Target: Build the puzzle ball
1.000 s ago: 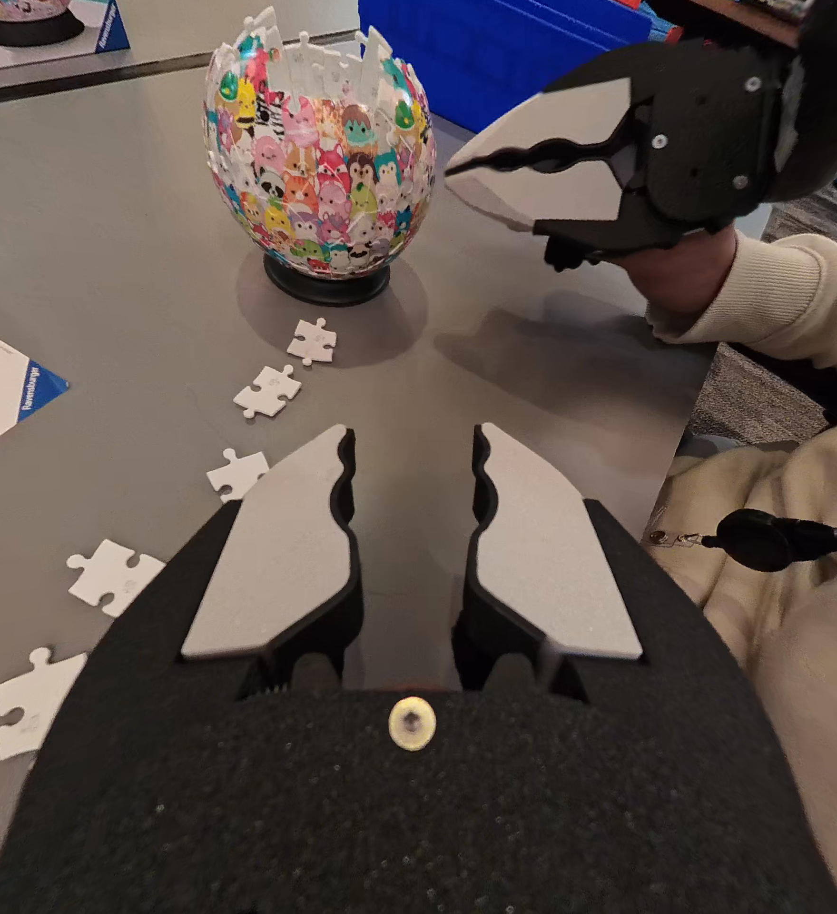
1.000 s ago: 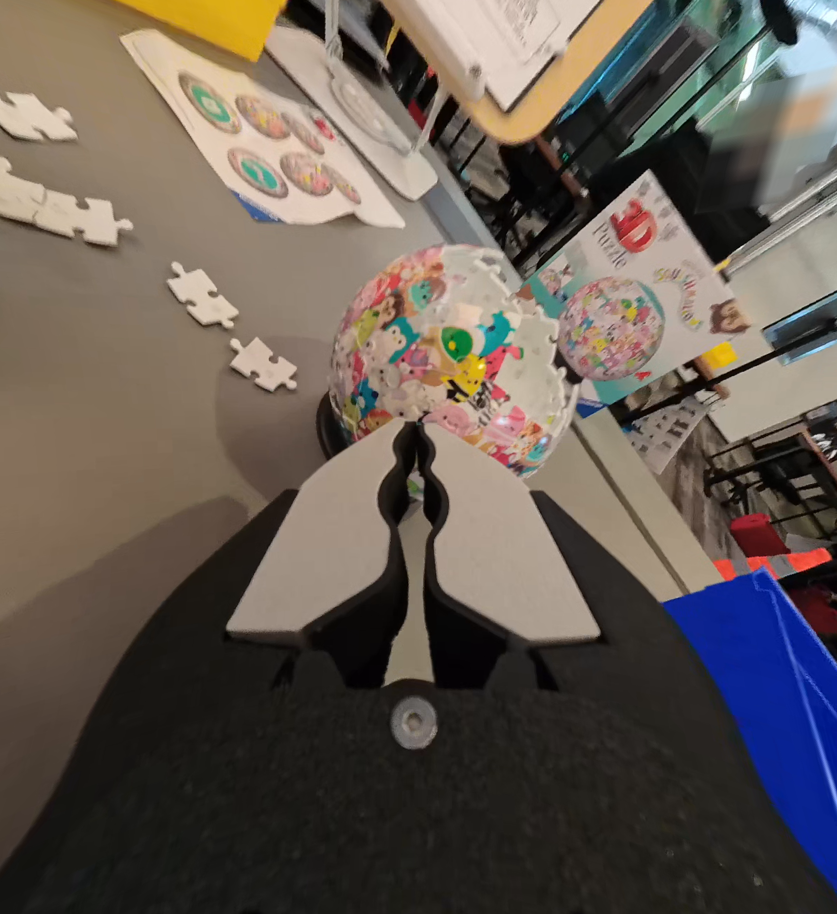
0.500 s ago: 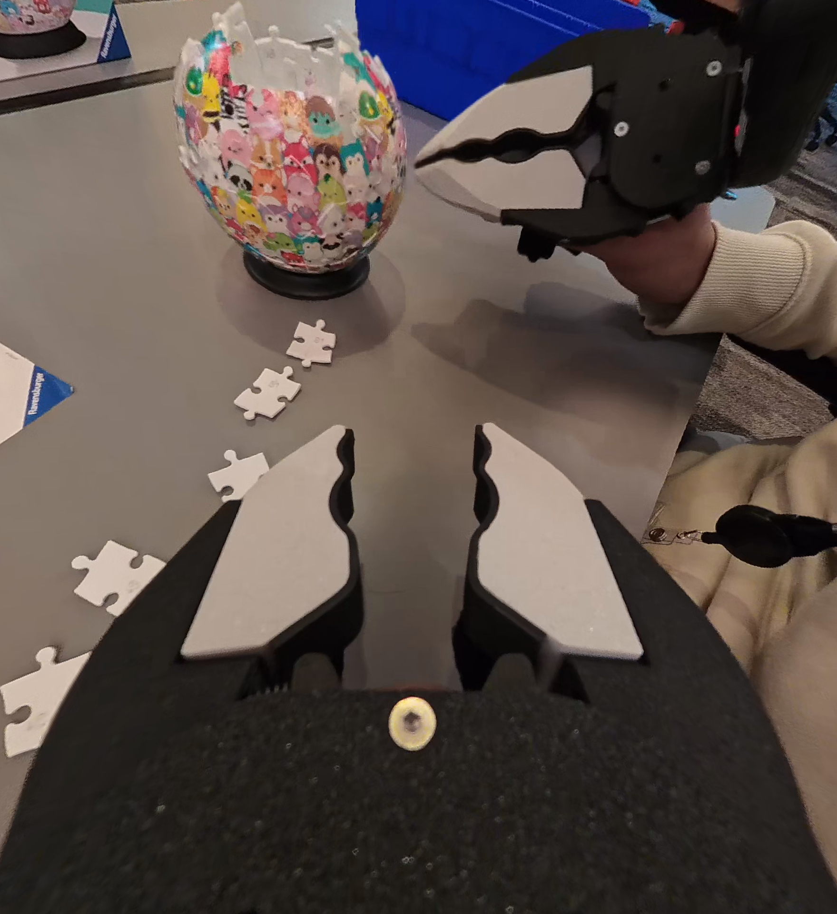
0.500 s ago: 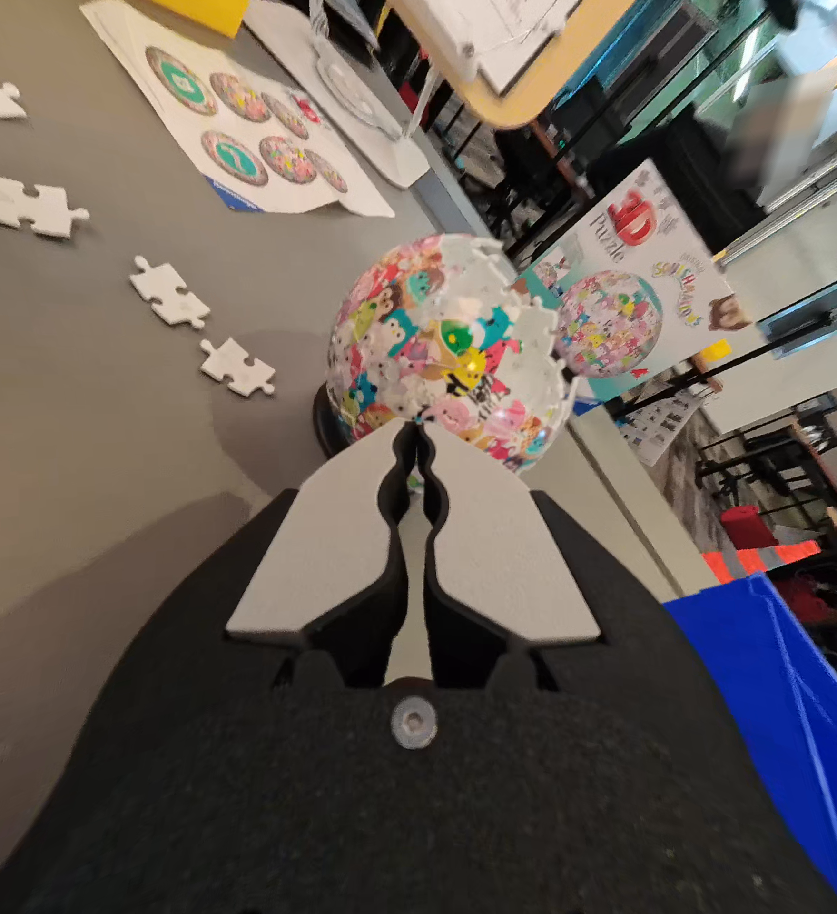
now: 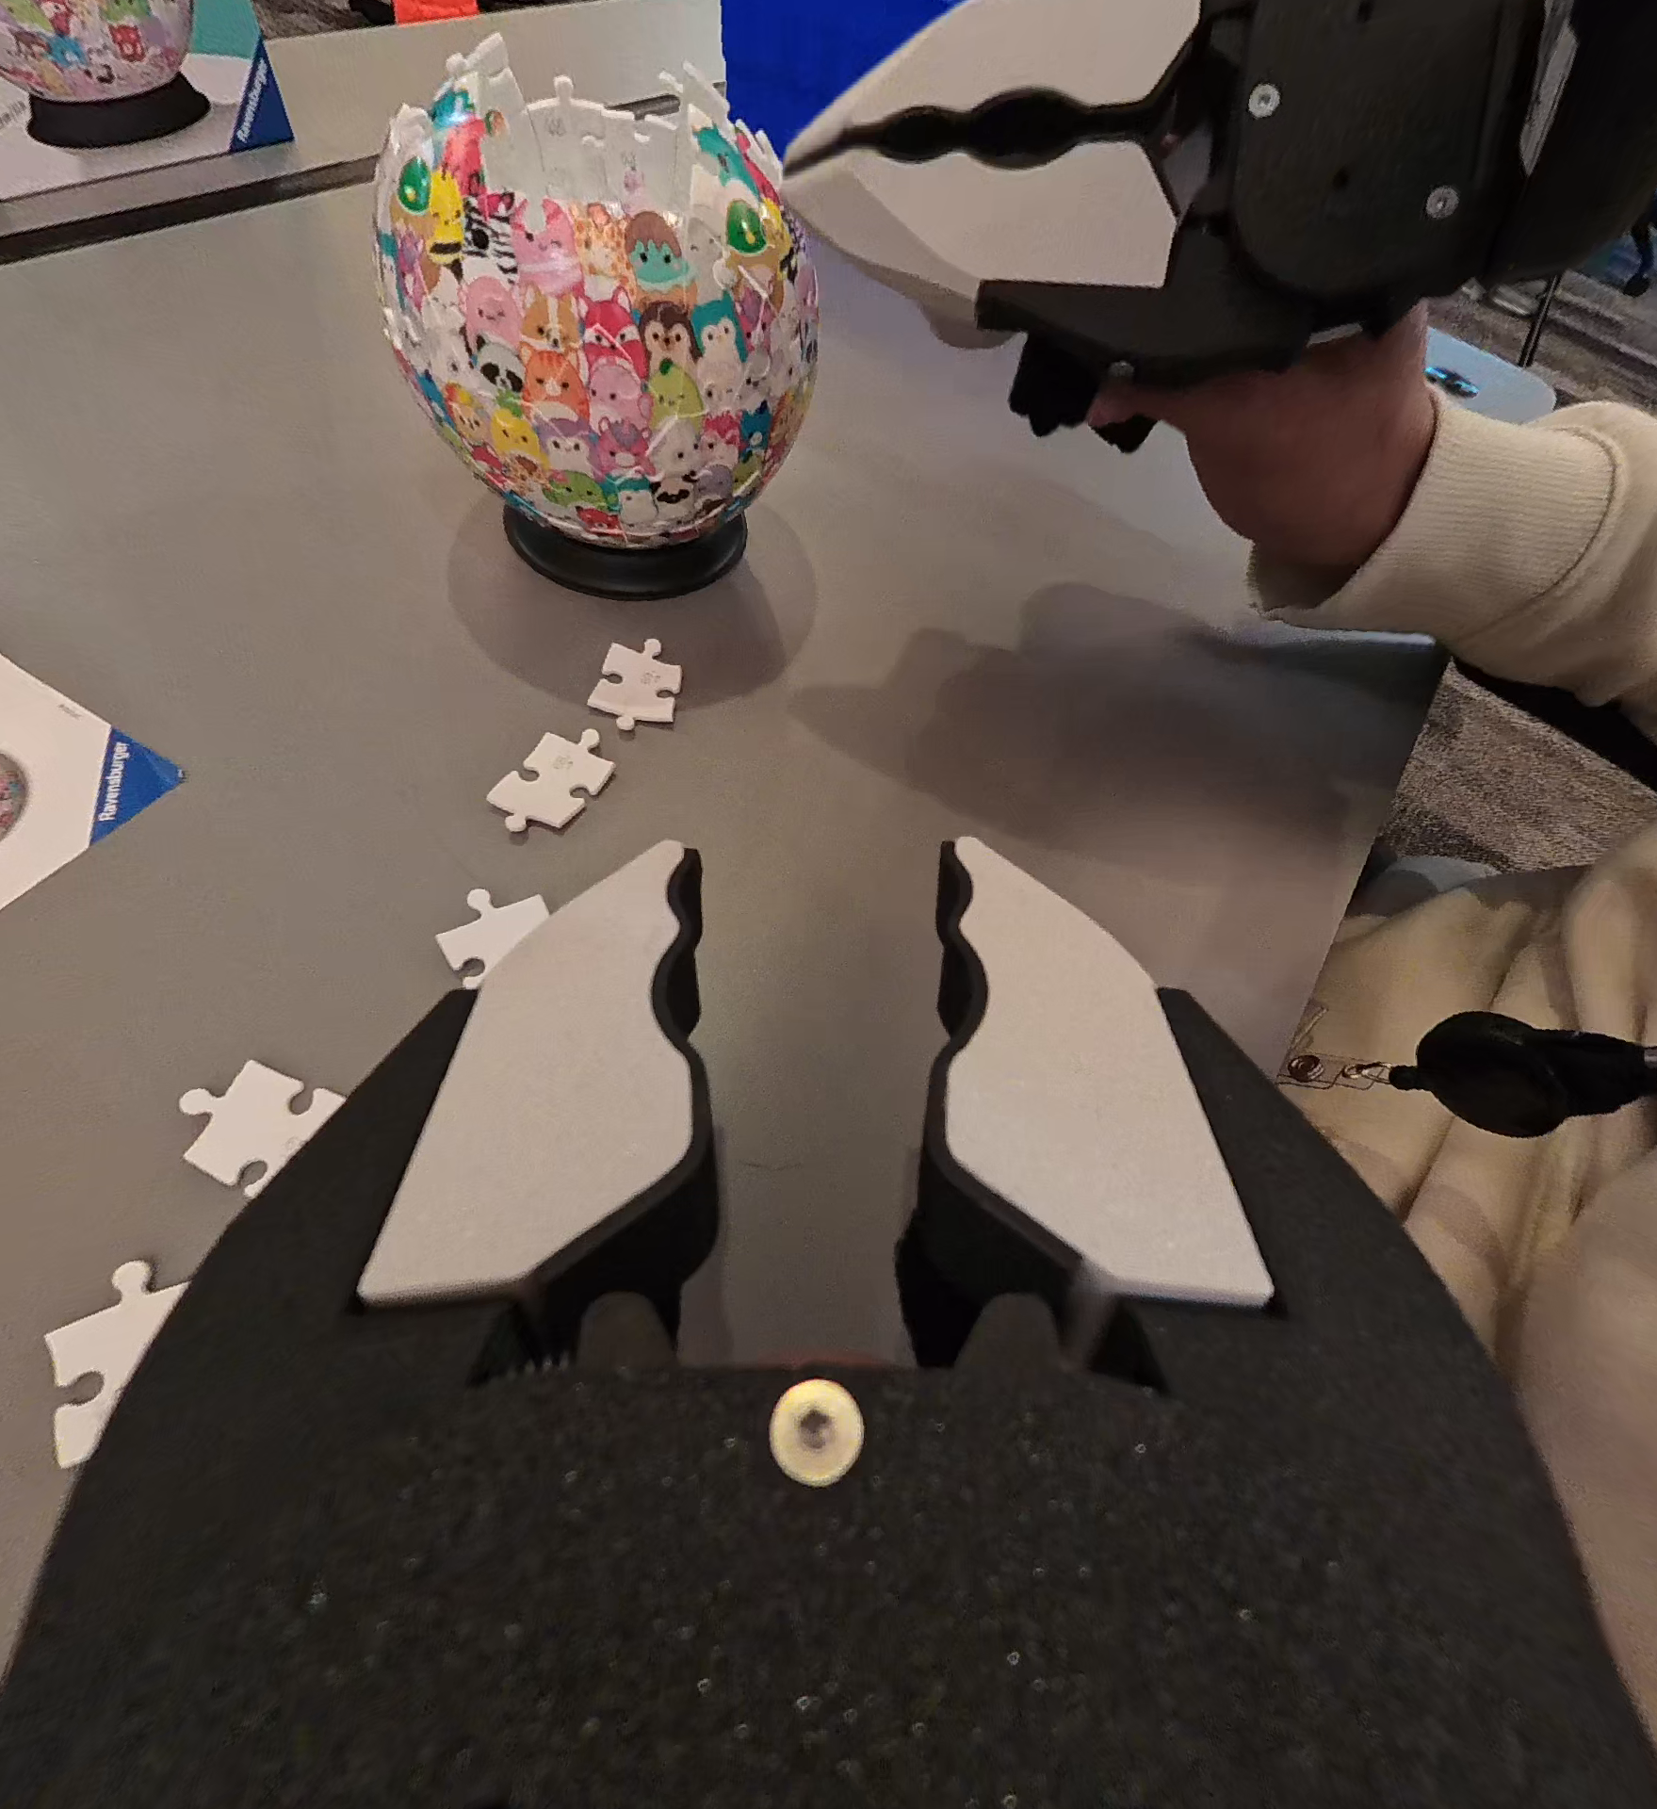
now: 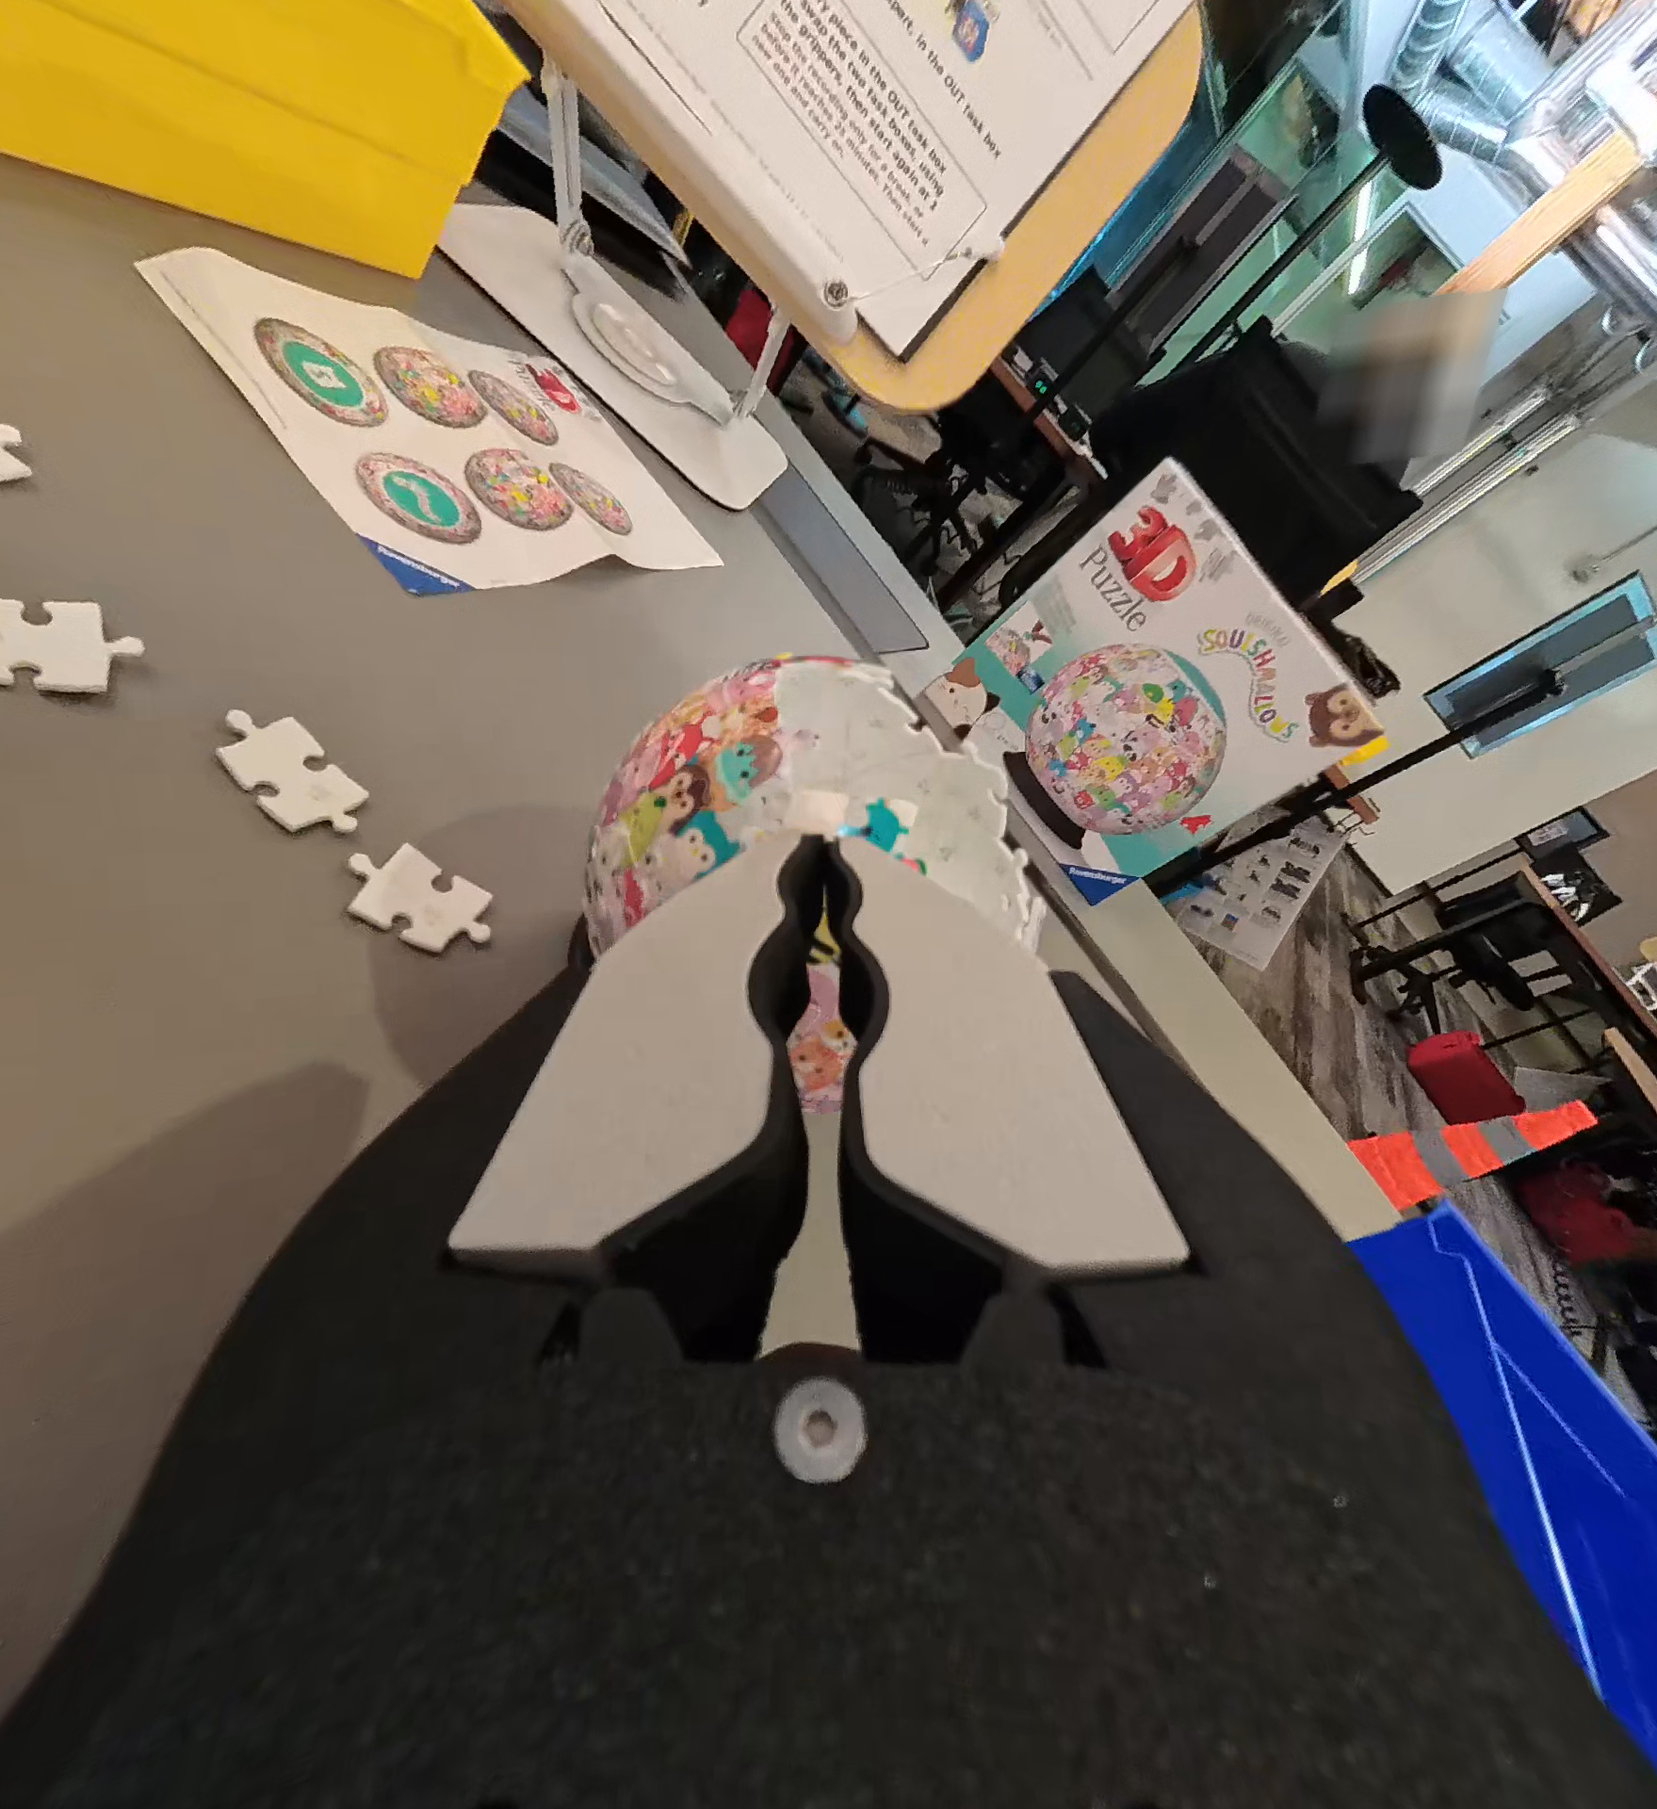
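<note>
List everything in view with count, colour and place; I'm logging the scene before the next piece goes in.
puzzle ball: one, multicoloured, top open, mid-table
stand: one, black, under the ball
loose pieces: at least five, white, trailing from the ball toward the left gripper
instruction sheet: one, white, table's far side
puzzle box: one, teal and white, beyond the table
yellow bin: count unclear, far corner
blue bin: one, right of the ball
document holder: one, white
table: one, grey
left gripper: open, over the table
right gripper: shut, tips at the ball's rim
hand: one, cream sleeve, holding the right gripper
</note>
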`<state>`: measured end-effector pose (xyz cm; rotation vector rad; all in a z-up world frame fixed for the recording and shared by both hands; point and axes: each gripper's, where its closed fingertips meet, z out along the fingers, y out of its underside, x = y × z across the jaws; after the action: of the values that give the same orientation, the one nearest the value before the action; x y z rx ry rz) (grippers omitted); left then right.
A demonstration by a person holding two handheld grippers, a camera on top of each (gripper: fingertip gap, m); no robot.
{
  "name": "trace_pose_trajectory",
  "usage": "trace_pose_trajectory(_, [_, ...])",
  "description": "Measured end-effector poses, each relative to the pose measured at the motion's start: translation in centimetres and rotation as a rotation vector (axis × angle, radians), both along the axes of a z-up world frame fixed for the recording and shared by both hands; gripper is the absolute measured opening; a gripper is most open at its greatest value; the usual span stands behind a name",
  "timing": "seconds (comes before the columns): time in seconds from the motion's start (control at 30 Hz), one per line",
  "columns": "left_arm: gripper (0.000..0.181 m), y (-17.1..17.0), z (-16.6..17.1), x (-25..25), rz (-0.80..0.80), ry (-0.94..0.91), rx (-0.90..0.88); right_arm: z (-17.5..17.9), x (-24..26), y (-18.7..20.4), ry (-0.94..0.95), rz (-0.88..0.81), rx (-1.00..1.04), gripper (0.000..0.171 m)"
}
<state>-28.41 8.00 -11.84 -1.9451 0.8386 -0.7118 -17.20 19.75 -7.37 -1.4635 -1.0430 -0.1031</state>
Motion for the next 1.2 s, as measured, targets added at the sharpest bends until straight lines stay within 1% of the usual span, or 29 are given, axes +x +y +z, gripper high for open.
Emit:
trace_pose_trajectory(0.1, [0.046, 0.0, -0.1, 0.0, -0.002, 0.000, -0.005, 0.9, 0.4, 0.4, -0.028, 0.012, 0.028, 0.000])
trace_pose_trajectory(0.13, [0.046, 0.0, -0.1, 0.0, -0.002, 0.000, -0.006, 0.9, 0.2, 0.1, -0.030, 0.069, -0.010, 0.000])
trace_pose_trajectory(0.2, [0.046, 0.0, -0.1, -0.1, -0.002, -0.004, -0.008, 0.8, 0.4, 0.0, -0.027, 0.110, -0.137, 0.000])
trace_pose_trajectory(0.23, [0.046, 0.0, -0.1, 0.0, -0.003, -0.007, -0.011, 0.9, -0.1, -0.6, -0.020, 0.172, -0.198, 0.004])
trace_pose_trajectory(0.27, [0.046, 0.0, -0.1, 0.0, -0.004, -0.009, -0.011, 1.0, -0.4, -1.0, -0.022, 0.212, -0.222, 0.004])
trace_pose_trajectory(0.33, [0.046, -0.1, -0.1, 0.0, -0.007, -0.008, -0.008, 0.5, -0.6, -0.8, -0.093, 0.198, -0.168, 0.000])
trace_pose_trajectory(0.43, [0.046, -0.1, -0.2, 0.0, -0.008, 0.005, -0.004, -1.8, -1.2, -0.4, -0.189, 0.147, -0.125, 0.000])
trace_pose_trajectory(0.53, [0.046, -0.3, -0.2, 0.1, -0.011, 0.008, 0.001, -1.4, -2.0, -0.7, -0.169, 0.133, -0.055, 0.000])
trace_pose_trajectory(0.63, [0.046, -0.3, -0.2, 0.1, -0.015, 0.012, 0.003, -0.6, -1.6, -0.3, -0.157, 0.087, 0.011, 0.000])
trace_pose_trajectory(0.8, [0.046, -0.3, -0.3, 0.1, -0.017, 0.010, -0.004, -2.0, -1.4, 0.3, -0.140, 0.062, -0.065, 0.000])
trace_pose_trajectory(1.2, [0.046, -0.1, -0.6, 0.1, -0.013, 0.016, -0.008, -1.3, -1.5, -0.1, -0.067, 0.090, -0.065, 0.000])
